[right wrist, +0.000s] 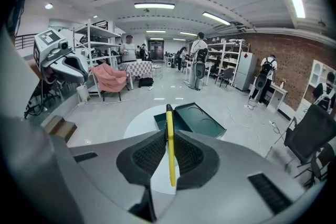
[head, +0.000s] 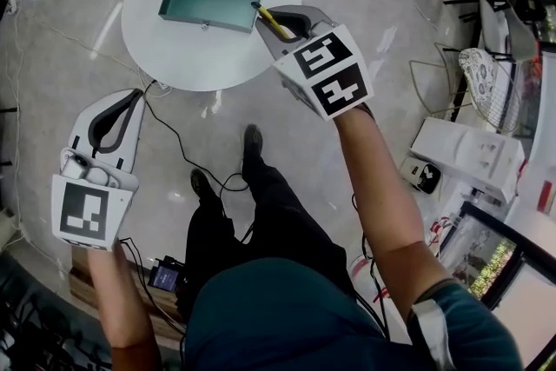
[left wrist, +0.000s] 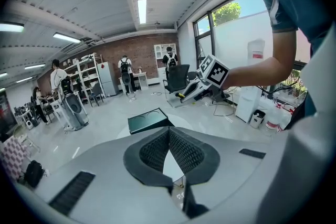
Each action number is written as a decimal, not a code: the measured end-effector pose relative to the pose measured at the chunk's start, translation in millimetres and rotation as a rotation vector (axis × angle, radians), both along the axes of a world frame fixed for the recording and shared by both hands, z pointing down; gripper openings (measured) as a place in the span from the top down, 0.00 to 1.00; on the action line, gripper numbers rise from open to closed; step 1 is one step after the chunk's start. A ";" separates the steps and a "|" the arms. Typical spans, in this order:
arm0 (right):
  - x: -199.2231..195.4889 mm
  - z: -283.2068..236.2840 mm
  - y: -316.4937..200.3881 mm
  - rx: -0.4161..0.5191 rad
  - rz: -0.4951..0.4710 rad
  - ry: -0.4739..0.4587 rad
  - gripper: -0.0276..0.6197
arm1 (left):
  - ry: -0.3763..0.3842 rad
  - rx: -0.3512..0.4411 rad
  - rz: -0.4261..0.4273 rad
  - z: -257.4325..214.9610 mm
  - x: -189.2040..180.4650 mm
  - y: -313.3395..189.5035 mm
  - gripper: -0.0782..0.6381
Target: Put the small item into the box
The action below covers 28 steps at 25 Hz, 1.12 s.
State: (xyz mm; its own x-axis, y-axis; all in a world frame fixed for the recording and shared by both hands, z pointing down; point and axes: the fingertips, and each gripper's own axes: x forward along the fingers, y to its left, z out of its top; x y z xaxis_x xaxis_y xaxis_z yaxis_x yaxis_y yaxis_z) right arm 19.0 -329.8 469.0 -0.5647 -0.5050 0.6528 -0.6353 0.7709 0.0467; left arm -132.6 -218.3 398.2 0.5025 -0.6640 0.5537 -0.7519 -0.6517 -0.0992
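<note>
Standing over the round white table (head: 178, 52), the person is pinching the thin yellow item (right wrist: 170, 147) between the clenched jaws of the right gripper (head: 274, 22), its tip beside the open green box (head: 207, 6), apparently to drop it in, while holding the left gripper (head: 132, 100), closed on nothing, well aside, clear of the approach

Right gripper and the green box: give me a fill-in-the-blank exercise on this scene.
The right gripper is shut on a slim ____ stick.
The green box lies ____ on the round white table.
The left gripper is shut and holds ____.
Missing: yellow; open; nothing.
</note>
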 end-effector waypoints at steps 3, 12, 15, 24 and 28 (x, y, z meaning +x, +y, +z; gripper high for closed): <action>-2.8 9.2 -2.5 -0.009 -0.007 0.006 0.86 | 0.005 -0.008 -0.001 8.4 -0.1 -1.4 0.87; -11.1 29.2 -7.7 -0.033 -0.021 0.022 0.86 | 0.018 -0.025 -0.003 23.3 -1.7 -5.3 0.87; -10.1 36.5 -9.7 -0.041 -0.024 0.025 0.86 | 0.019 -0.032 -0.007 27.9 -0.7 -7.4 0.87; -9.2 52.3 -11.4 -0.057 -0.038 0.037 0.86 | 0.019 -0.046 -0.017 38.9 1.0 -5.2 0.87; -11.3 67.7 -12.5 -0.067 -0.042 0.047 0.86 | 0.027 -0.056 -0.014 52.4 0.6 -4.4 0.87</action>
